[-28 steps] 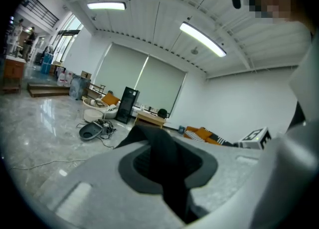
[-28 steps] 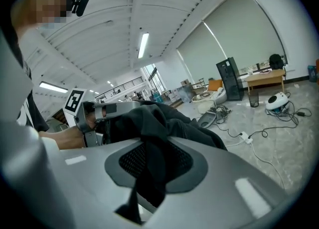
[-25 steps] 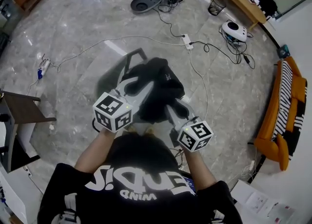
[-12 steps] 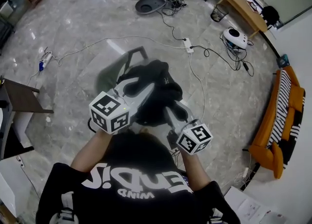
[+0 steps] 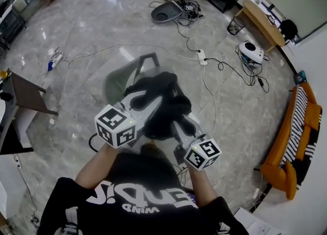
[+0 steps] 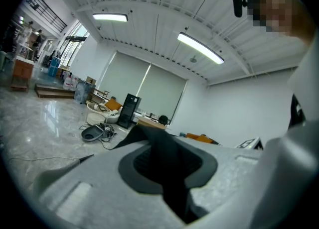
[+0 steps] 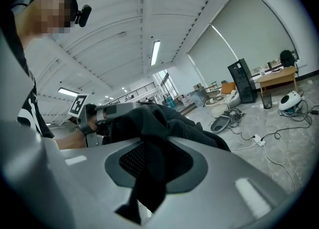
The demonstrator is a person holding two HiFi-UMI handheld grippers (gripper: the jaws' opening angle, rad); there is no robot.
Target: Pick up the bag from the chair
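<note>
Above the grey chair, at twelve o'clock from the person, hangs the black fabric bag. The left gripper and right gripper each pinch a fold of its cloth. It looks soft, limp and light, so bunched folds near its top likely hold best.

Head view: the chair at centre frame is a blur, and the black bag partly hides it. The orange sofa is cut off by the right edge. The clutter along the top edge is too small to name.

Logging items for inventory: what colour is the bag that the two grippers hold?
The bag is black; the head view shows it best.
</note>
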